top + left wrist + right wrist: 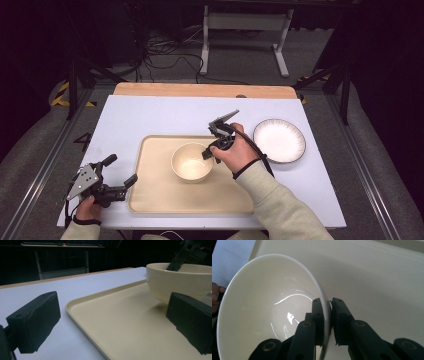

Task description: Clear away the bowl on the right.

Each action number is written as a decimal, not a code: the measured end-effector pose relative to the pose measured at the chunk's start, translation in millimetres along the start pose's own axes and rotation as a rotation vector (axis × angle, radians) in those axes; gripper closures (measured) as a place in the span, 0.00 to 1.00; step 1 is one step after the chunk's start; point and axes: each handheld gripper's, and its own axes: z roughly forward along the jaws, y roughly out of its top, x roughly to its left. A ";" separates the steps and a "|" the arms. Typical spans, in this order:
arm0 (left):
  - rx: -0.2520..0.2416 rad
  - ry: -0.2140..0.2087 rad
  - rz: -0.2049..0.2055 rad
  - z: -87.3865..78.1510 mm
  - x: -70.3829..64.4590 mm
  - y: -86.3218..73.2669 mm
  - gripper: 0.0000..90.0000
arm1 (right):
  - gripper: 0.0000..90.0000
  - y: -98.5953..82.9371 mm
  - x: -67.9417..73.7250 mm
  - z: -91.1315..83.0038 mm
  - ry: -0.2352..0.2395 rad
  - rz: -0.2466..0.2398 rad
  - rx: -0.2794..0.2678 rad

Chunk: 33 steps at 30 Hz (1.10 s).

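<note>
Right gripper view: right gripper (pixel 327 322) jaws closed on bowl (pixel 262 315) rim, one inside, one outside. Bowl stood upright on tray (pixel 155 192), worktop centre. Left gripper (pixel 119 171) idle, jaws wide, empty, at tray's left edge.

On the desk (pixel 150 112), the tray (pixel 155 192) takes the middle toward the near edge, with the bowl (pixel 191 162) at its centre. The tray's near half and left part lie bare. A plate (pixel 279 140) blocks the right side; the far strip and left edge stay open.
</note>
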 end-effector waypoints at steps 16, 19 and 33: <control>0.000 0.000 0.000 0.0 -0.1 0.0 0.00 | 0.90 -1.6 -4.4 16.5 -0.018 0.003 0.003; 0.000 -0.001 0.001 0.0 0.0 0.0 0.00 | 0.90 -1.9 -5.8 18.7 -0.028 0.005 0.006; 0.000 -0.001 0.001 0.0 0.0 0.0 0.00 | 0.88 -2.9 -10.5 24.2 -0.018 0.003 0.013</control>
